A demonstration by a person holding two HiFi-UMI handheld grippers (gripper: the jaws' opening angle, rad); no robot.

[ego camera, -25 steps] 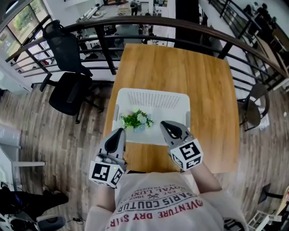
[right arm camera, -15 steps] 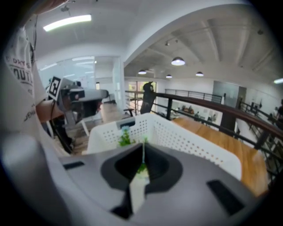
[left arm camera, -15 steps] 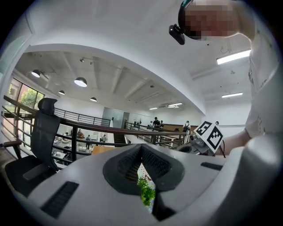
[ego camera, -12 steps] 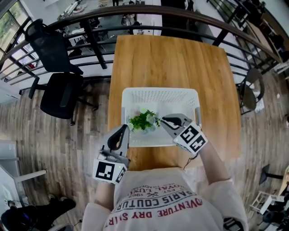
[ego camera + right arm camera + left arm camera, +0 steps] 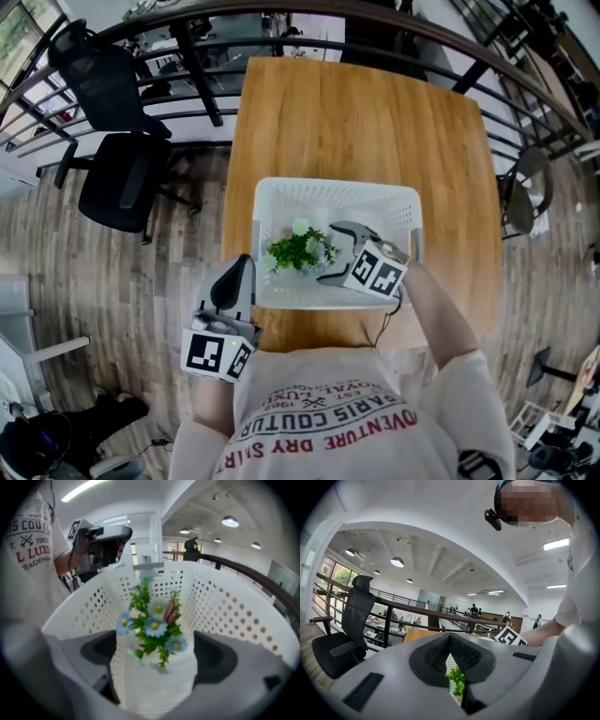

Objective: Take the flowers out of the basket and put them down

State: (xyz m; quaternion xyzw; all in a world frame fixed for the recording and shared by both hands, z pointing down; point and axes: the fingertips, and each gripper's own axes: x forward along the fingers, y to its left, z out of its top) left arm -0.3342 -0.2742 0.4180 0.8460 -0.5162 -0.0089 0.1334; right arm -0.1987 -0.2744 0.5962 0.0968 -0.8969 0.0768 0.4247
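Note:
A bunch of green leaves with blue and white flowers (image 5: 300,249) in a white ribbed pot (image 5: 154,681) stands inside the white perforated basket (image 5: 337,185) on the wooden table (image 5: 366,122). My right gripper (image 5: 333,253) reaches into the basket from the right. Its jaws are opening wide, one on each side of the pot, with the flowers (image 5: 154,620) rising between them; the pads do not press on it. My left gripper (image 5: 239,270) hovers shut by the basket's near left corner, with nothing in it. In the left gripper view the flowers (image 5: 457,680) peek through below the closed jaws.
A black office chair (image 5: 117,178) stands on the floor left of the table, and a dark chair (image 5: 525,192) to its right. A curved black railing (image 5: 281,28) runs behind the table's far end. Bare tabletop lies beyond the basket.
The right gripper has moved forward and left into the basket and gone from shut to wide open around the flower pot. The left gripper has stayed by the basket's near left corner.

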